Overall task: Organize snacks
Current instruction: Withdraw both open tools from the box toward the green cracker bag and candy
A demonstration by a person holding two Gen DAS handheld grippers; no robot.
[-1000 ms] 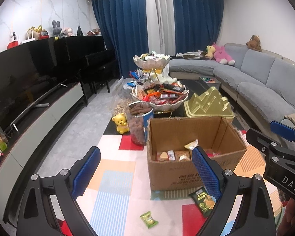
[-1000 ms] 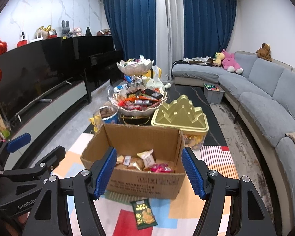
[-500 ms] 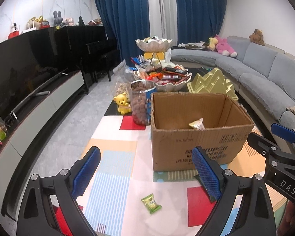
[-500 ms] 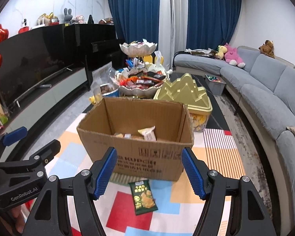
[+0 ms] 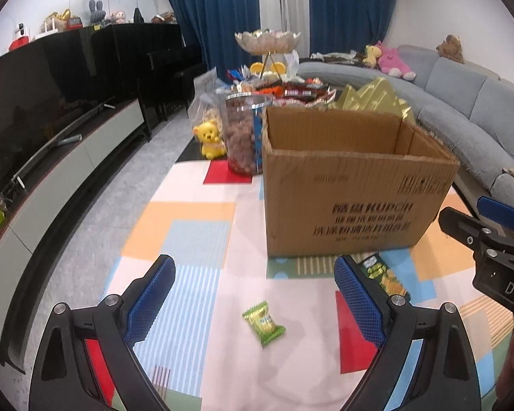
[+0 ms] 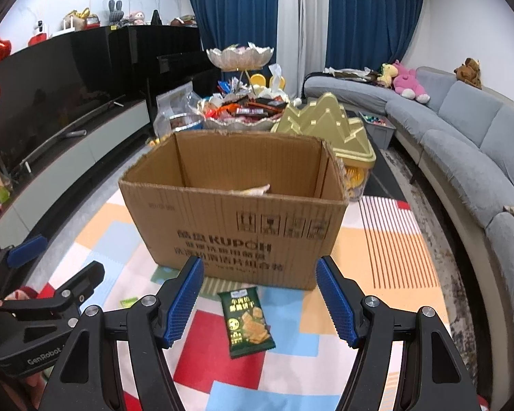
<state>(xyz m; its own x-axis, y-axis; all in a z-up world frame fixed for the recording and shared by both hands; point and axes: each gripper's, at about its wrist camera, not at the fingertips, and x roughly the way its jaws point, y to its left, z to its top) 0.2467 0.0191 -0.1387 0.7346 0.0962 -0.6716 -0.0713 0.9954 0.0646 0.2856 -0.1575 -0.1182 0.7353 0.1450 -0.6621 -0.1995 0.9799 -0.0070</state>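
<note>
An open cardboard box (image 5: 353,188) (image 6: 236,219) stands on the colourful floor mat. A small light-green wrapped candy (image 5: 263,322) lies on the mat between the fingers of my left gripper (image 5: 253,301), which is open and empty just above it. A dark green cracker packet (image 6: 247,322) (image 5: 383,275) lies in front of the box, between the fingers of my right gripper (image 6: 259,303), which is open and empty. A pale snack wrapper (image 6: 255,190) peeks over the box rim.
Behind the box are a clear jar of brown snacks (image 5: 243,133), a yellow bear figure (image 5: 210,138), a tiered dish of snacks (image 6: 243,109) and a gold lidded tin (image 6: 329,133). A TV cabinet (image 5: 51,171) runs along the left, a grey sofa (image 6: 469,144) on the right.
Both grippers have lowered toward the mat and come closer to the box. The candy and the green packet now sit larger between the open fingers; the box interior is mostly hidden.
</note>
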